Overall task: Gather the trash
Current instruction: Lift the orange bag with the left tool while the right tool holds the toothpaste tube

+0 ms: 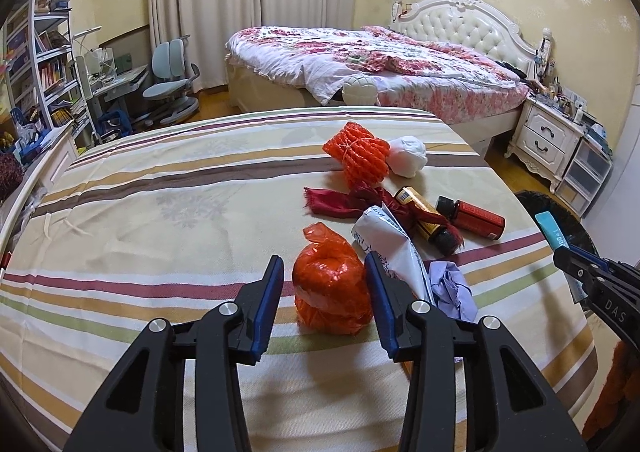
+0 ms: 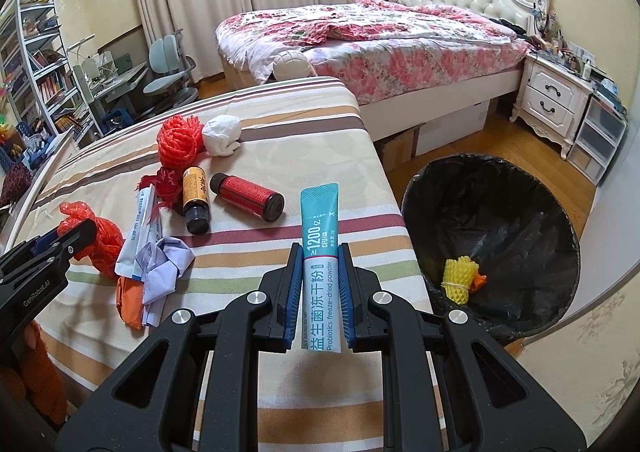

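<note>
My left gripper [image 1: 325, 272] is open with its fingers either side of a crumpled orange plastic bag [image 1: 330, 288] on the striped bed. My right gripper [image 2: 320, 260] is shut on a teal and white probiotics sachet [image 2: 320, 252] and holds it upright above the bed's right edge, left of the black-lined trash bin [image 2: 492, 212]. In the bin lie a yellow foam net [image 2: 458, 280] and an orange scrap. On the bed lie an orange foam net [image 1: 360, 152], a white wad [image 1: 408, 154], a red cloth strip [image 1: 340, 204], two small bottles [image 1: 472, 218], a white pouch [image 1: 392, 248] and lilac paper [image 1: 452, 284].
A striped sheet [image 1: 160, 212] covers the bed I work on. Behind it stands a floral bed [image 1: 380, 60] with a white nightstand [image 1: 548, 132]. A bookshelf [image 1: 44, 52], desk and grey chair [image 1: 172, 80] stand at the left. The bin stands on wooden floor to the right.
</note>
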`<state>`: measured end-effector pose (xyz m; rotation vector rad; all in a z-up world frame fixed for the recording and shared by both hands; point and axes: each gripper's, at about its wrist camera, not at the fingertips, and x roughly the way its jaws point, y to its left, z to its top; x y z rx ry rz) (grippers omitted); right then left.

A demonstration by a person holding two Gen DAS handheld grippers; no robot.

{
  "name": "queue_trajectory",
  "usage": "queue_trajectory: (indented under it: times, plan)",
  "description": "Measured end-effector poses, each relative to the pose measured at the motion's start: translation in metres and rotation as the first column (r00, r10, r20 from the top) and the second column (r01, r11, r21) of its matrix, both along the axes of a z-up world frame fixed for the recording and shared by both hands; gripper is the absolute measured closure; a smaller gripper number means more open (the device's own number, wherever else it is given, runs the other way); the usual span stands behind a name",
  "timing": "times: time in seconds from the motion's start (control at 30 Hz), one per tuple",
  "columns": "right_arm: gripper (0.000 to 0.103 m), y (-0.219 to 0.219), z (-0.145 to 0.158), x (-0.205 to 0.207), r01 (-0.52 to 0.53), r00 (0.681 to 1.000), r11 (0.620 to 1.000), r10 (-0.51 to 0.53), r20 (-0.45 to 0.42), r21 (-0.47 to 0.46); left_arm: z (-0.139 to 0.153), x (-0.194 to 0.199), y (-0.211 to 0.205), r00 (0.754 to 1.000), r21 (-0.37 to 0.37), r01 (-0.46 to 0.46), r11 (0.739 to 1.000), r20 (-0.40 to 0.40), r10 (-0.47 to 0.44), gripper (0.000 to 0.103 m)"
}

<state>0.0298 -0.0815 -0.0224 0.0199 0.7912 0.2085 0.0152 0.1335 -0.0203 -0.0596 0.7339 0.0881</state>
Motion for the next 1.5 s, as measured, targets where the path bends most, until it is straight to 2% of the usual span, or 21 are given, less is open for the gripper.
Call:
queue_trajectory:
  times: [0.13,0.33,0.6,0.7,0.77,0.83,1.07,1.5]
  plan:
    - [0.086,0.001,0.000,0.000,-0.001,1.000,1.000,0.001,0.000,0.000,-0.001,0.000,0.002,1.000,-0.001,-0.003,1.000,0.009,0.003,0.058]
    - [0.086,0.004,-0.002,-0.001,-0.006,1.000,1.000,0.006,-0.004,-0.001,-0.004,-0.001,0.007,0.999,-0.006,-0.034,0.999,0.022,0.034,0.041]
    - [0.086,0.007,-0.004,0.000,-0.011,1.000,1.000,0.011,-0.010,-0.003,-0.004,0.000,0.012,0.999,-0.026,-0.033,0.999,0.021,0.033,0.041]
    - [0.086,0.007,-0.004,0.000,-0.012,1.000,1.000,0.012,-0.010,-0.002,-0.005,-0.002,0.011,0.999,-0.028,-0.022,0.999,0.026,0.023,0.047]
    - [0.086,0.007,-0.004,0.000,-0.011,1.000,1.000,0.011,-0.010,-0.003,-0.004,-0.003,0.009,0.999,-0.039,0.009,0.999,0.034,-0.008,0.061]
    - [0.086,0.007,-0.004,0.000,-0.011,1.000,1.000,0.011,-0.010,-0.003,-0.004,-0.004,0.006,0.999,-0.056,0.040,0.998,0.037,-0.038,0.068]
    - [0.086,0.007,-0.004,0.000,-0.010,1.000,1.000,0.010,-0.008,-0.002,-0.001,-0.007,0.002,0.998,-0.041,0.040,0.998,0.050,-0.038,0.071]
    - [0.086,-0.002,0.005,-0.006,0.011,1.000,1.000,-0.011,0.021,0.000,0.023,-0.013,-0.010,0.994,-0.041,0.057,0.998,0.097,-0.052,0.072]
